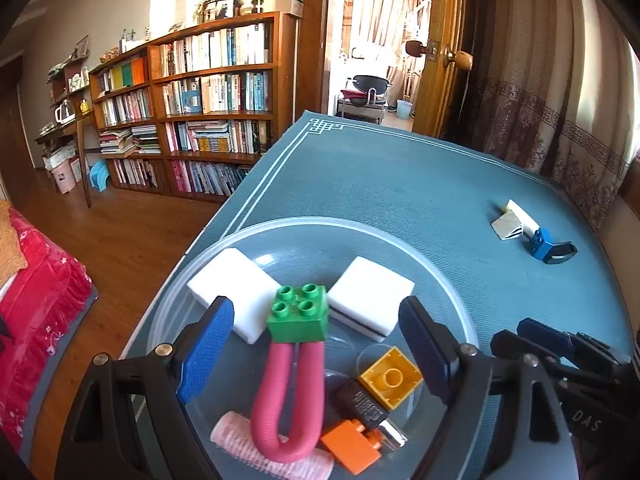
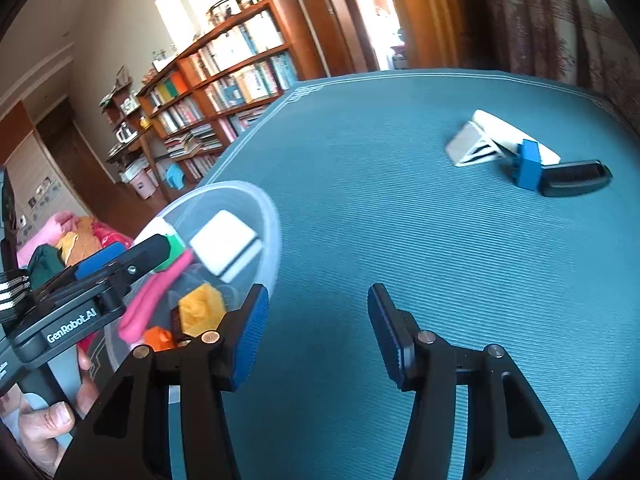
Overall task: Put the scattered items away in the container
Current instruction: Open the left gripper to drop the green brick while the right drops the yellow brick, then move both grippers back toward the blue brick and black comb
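Left gripper fills the bottom of the left wrist view, jaws spread wide, nothing held; it hangs over the clear plastic bowl, green brick between the pads, resting on the pink foam tube; around them two white sponges, yellow brick, orange brick, pink hair roller, a dark packet. Right gripper also open and empty, low centre of the right wrist view, over bare teal table mat. Still scattered, upper right of that view: white wedge piece, blue block, black comb-like piece, clustered together. Judgement: mid-task, most items binned; next move needs the right gripper to reach forward-right to that cluster and close on one piece.
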Available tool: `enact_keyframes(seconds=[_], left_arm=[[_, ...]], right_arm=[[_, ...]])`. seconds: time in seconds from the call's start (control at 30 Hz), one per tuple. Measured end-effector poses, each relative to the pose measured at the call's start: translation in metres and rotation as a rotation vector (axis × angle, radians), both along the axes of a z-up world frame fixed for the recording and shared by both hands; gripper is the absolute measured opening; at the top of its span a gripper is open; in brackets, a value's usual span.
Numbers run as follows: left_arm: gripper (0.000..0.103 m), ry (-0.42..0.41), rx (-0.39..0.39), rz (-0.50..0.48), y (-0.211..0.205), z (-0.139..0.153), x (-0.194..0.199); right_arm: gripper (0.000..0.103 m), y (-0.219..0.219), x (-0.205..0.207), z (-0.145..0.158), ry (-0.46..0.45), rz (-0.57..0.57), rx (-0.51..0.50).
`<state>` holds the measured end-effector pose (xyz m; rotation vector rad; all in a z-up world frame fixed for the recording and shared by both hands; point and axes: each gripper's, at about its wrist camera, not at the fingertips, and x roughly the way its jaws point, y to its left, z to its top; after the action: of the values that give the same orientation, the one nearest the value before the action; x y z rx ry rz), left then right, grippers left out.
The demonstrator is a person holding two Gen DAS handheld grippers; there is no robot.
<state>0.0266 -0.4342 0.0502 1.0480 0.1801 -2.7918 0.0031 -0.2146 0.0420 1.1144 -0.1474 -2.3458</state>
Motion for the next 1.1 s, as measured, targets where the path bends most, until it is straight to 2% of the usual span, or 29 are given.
enact_keyframes(seconds=[0.27,0.43,0.9,1.1], left_arm=[[0.087,0.024,0.035,-0.080,0.026,0.003,-0.009],[0.088,0.046,0.021,-0.146,0.051,0.011,-0.013],[0.088,0.001,-0.045,-0.252,0.113,0.007,-0.036],[0.088,-0.011,-0.035,-0.296,0.136,0.005,-0.048]], right_arm=[[0.055,0.037,-0.007,-0.004,-0.012,-0.093,0.002],[0.055,0.064,-0.012,-0.009,-0.031,-0.159,0.000],[0.056,0.134,-0.028,-0.014,-0.043,-0.289,0.002],[0.055,0.173,-0.042,-0.012,-0.050,-0.376,-0.009]])
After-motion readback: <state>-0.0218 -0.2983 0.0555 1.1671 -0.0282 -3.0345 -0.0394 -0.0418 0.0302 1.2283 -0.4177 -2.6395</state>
